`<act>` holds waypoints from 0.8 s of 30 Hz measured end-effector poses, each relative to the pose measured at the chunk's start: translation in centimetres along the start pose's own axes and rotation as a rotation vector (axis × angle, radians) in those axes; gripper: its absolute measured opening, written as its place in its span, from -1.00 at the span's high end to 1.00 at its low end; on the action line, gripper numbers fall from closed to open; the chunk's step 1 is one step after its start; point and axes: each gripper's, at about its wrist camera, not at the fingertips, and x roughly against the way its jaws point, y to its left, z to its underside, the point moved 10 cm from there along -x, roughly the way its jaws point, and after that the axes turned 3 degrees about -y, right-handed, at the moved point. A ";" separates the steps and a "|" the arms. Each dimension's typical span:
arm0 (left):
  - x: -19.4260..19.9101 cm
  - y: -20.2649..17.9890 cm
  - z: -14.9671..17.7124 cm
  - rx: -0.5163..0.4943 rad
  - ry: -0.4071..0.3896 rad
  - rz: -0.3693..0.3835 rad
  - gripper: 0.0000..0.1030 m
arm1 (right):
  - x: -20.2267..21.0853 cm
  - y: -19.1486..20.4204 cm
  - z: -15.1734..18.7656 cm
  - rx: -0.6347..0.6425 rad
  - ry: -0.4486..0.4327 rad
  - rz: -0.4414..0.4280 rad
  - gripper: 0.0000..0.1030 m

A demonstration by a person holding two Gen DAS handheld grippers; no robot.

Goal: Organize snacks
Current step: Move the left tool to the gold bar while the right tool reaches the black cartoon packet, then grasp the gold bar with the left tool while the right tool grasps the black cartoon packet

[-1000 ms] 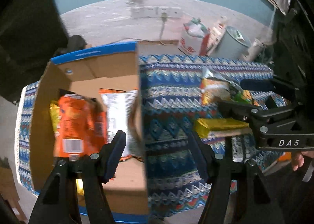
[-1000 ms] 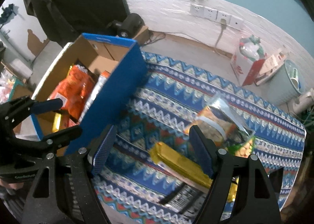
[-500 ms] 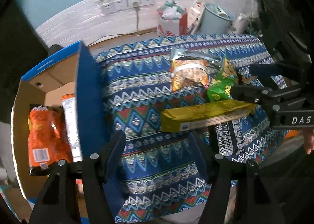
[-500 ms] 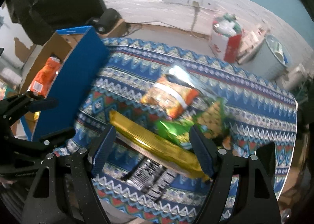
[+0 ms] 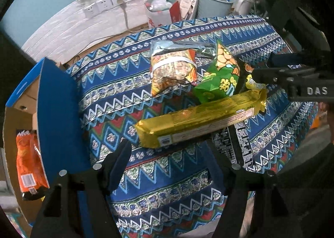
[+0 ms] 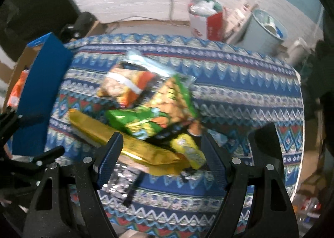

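Note:
A long yellow packet [image 5: 198, 119] lies on the patterned cloth, overlapping a green bag [image 5: 219, 79], an orange-and-silver bag [image 5: 173, 67] and a black packet [image 5: 238, 144]. My left gripper [image 5: 167, 150] hovers just short of the yellow packet's near end; its jaws are opening with nothing between them. My right gripper [image 6: 162, 142] stands open above the same yellow packet [image 6: 135, 148], the green bag [image 6: 146, 121] and a small yellow packet [image 6: 190, 150], gripping nothing. The cardboard box [image 5: 56, 112] with blue sides sits at the left and holds an orange bag [image 5: 29, 167].
The patterned cloth [image 5: 129, 83] covers the whole table. Behind the table's far edge are wall sockets [image 5: 110, 2], a red-and-white bag [image 5: 162, 10], a pale blue bin [image 5: 215, 2] and a white kettle [image 5: 244, 4]. The right gripper's body [image 5: 292, 79] reaches in at the left wrist view's right edge.
Both grippers have swung away from the box to the right and come lower over the snack pile. The left jaws stand slightly wider.

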 end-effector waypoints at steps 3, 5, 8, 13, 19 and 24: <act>-0.6 -0.5 -0.5 -0.016 0.004 0.006 -0.40 | -1.1 -2.0 0.6 -0.044 0.025 0.031 -0.51; -0.8 -0.9 -0.8 -0.029 0.006 0.015 -0.40 | -2.0 -3.2 1.0 -0.084 0.046 0.041 -0.51; -1.2 -1.4 -1.4 -0.059 -0.001 0.015 -0.44 | -3.1 -4.5 1.6 -0.171 0.068 0.016 -0.51; -2.2 -1.8 -2.6 -0.082 -0.017 0.020 -0.47 | -4.5 -6.3 2.2 -0.310 0.088 -0.014 -0.52; -3.4 -1.2 -4.4 -0.050 -0.038 0.054 -0.47 | -5.9 -7.1 2.8 -0.406 0.117 -0.036 -0.54; -4.3 -1.0 -4.6 -0.040 -0.019 0.073 -0.47 | -7.3 -7.3 3.1 -0.411 0.142 -0.031 -0.54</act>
